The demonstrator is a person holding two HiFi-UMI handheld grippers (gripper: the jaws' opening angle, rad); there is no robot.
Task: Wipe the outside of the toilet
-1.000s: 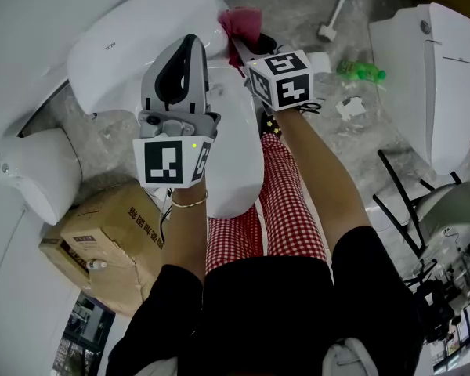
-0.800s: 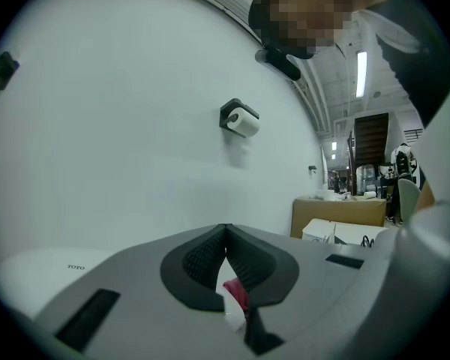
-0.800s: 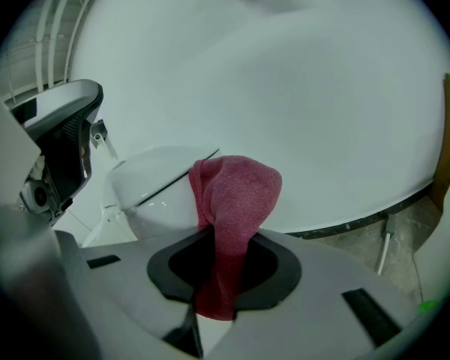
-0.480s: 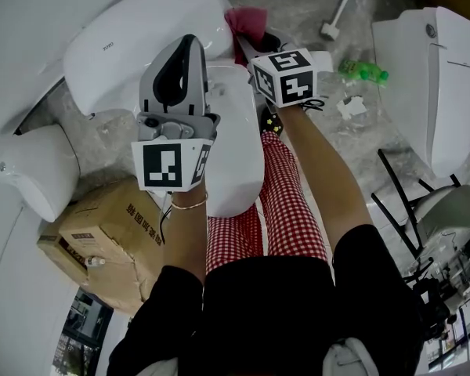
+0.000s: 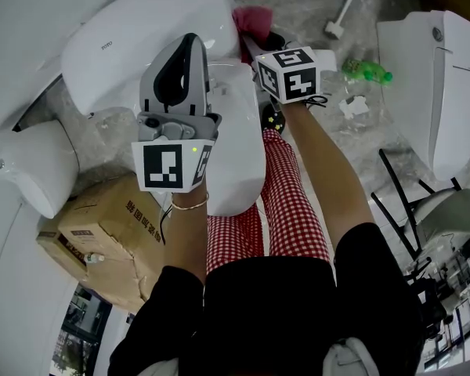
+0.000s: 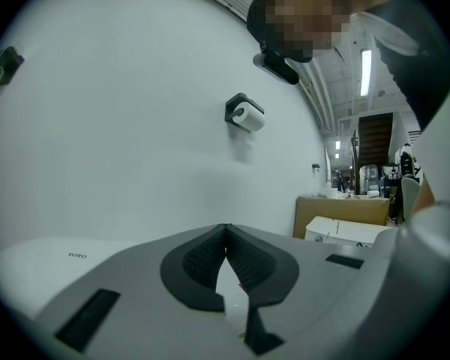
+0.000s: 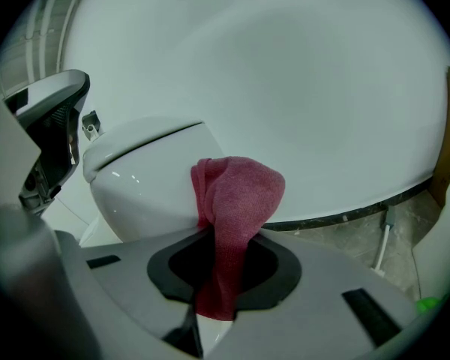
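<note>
The jaws of the right gripper [image 7: 223, 280] pinch the red fabric cloth [image 7: 240, 193], so rubbing the glossy white ceramic toilet [image 7: 135, 178] may pull it out; the left gripper [image 6: 225, 235] is closed on nothing.

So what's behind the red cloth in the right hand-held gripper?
The white toilet, its side just behind the cloth that the right hand-held gripper clamps. The patch right behind the cloth is covered, so contact can't be confirmed.
</note>
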